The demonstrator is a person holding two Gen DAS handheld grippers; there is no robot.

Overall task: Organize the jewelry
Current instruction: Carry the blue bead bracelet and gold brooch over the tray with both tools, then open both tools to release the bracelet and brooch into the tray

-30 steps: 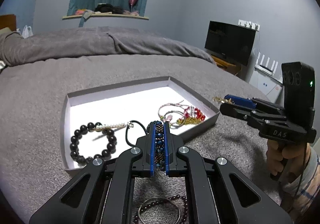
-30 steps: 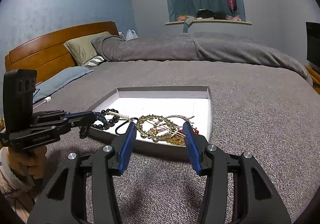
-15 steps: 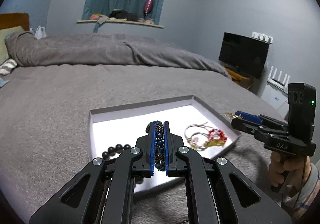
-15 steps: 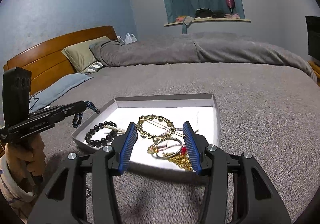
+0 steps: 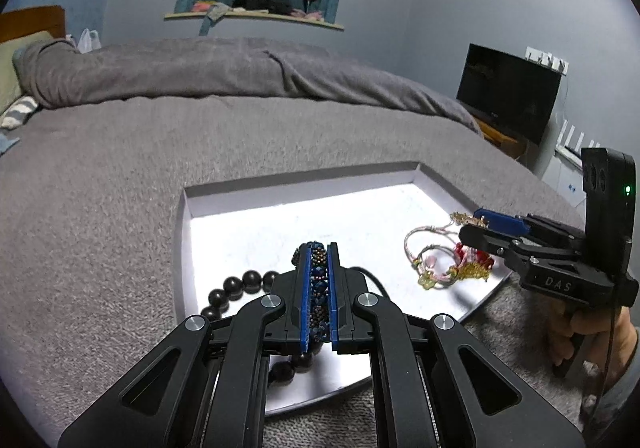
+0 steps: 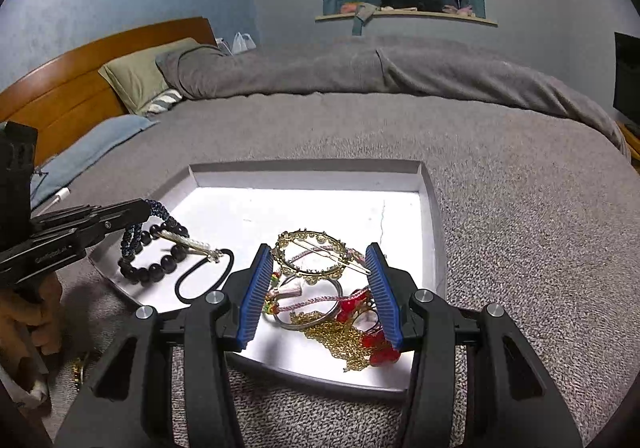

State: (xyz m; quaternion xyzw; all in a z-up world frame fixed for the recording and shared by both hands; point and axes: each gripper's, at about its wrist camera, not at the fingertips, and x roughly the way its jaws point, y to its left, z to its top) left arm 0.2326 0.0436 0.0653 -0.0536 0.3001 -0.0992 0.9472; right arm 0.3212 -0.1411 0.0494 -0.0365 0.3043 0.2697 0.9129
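Note:
My left gripper [image 5: 319, 252] is shut on a blue beaded bracelet [image 5: 318, 288] and holds it over the near left part of the white tray [image 5: 304, 188]. In the right wrist view the bracelet [image 6: 138, 228] hangs from that gripper [image 6: 144, 208] above a black bead bracelet [image 6: 156, 268]. My right gripper [image 6: 318, 260] is open over the tray's [image 6: 434, 208] near right part, with a gold hoop [image 6: 316, 254], pink cord bracelets, red beads [image 6: 376, 344] and a gold chain [image 6: 336, 336] between and under its fingers. It also shows in the left wrist view [image 5: 480, 224].
A black hair tie [image 6: 204, 280] with a silver clasp lies in the tray beside the black beads [image 5: 244, 284]. The tray rests on a grey bed blanket [image 6: 520, 228]. Pillows and a wooden headboard [image 6: 80, 88] are at the far left; a TV [image 5: 508, 92] stands at the right.
My left gripper has carried the blue bracelet forward from outside the tray's near edge to over the tray. My right gripper has moved in over the pile of gold and red jewelry, still open.

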